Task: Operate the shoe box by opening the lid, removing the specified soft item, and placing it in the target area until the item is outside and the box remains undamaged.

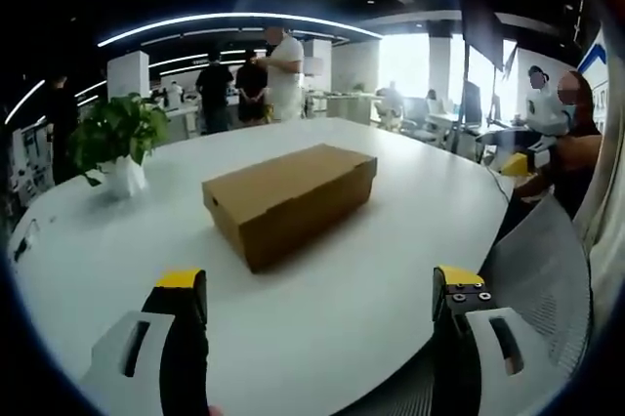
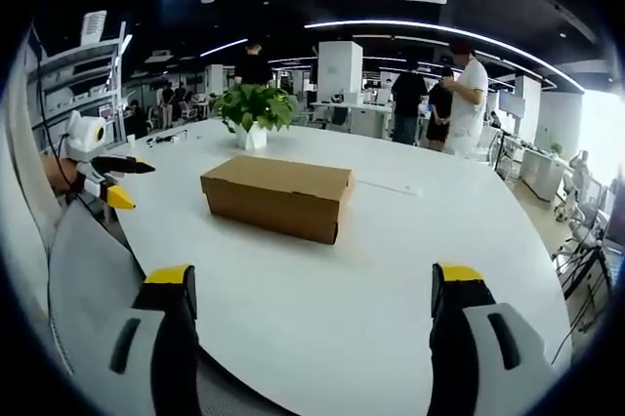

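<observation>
The closed cardboard shoe box [image 1: 290, 200] [image 2: 278, 197] sits mid-table on the white table [image 1: 342, 309] [image 2: 322, 309] — lid down, near a potted plant [image 2: 253, 111] — while the left gripper [image 1: 317, 289] and right gripper [image 2: 312, 284] hover short of it, jaws spread wide, holding nothing.

One shoe box [image 1: 289, 199], one potted plant [image 1: 117, 143], one table [image 1: 391, 240], two tools.

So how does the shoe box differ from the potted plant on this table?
The shoe box is brown, low, flat-sided and closed; the potted plant is green, bushy and upright in a white pot. The shoe box sits nearer mid-table, the potted plant nearer an edge. Both rest on the white table, untouched.
</observation>
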Demonstrator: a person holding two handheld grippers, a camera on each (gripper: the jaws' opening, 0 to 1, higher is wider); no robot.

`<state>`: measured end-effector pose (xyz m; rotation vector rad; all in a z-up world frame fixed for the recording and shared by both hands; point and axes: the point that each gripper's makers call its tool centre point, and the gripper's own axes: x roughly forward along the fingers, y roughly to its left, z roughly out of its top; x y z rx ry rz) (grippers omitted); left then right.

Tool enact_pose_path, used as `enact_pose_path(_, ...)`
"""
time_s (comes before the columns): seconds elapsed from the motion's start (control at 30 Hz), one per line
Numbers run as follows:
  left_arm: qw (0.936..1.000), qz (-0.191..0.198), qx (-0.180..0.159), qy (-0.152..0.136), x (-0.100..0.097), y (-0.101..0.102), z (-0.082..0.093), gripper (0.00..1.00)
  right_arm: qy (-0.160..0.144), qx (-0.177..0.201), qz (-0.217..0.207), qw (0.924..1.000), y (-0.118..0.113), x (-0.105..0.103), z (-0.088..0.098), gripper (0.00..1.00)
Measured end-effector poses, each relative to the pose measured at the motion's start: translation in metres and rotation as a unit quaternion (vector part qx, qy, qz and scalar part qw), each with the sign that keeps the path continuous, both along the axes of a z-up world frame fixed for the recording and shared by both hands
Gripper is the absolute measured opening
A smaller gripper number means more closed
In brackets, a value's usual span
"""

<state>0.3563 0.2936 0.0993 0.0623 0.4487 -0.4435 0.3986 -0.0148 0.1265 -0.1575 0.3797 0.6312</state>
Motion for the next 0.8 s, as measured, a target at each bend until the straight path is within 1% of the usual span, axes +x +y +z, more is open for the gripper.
enact_pose_path(0.47,1.0000,0.000,-0.001,0.002,0.004,-0.001,0.002,0.98,0.001,-0.003,0.008,1.0000,-0.001,0.006,0.001,0.95)
enact_pose_path(0.57,1.0000,0.002,-0.004,0.002,0.007,0.000,0.003,0.98,0.000,-0.006,0.011,0.9999,-0.001,0.009,0.002,0.95)
enact_pose_path(0.8,1.0000,0.003,0.003,0.002,0.016,0.003,0.003,0.97,0.000,-0.006,0.015,0.9999,0.000,0.017,0.002,0.95)
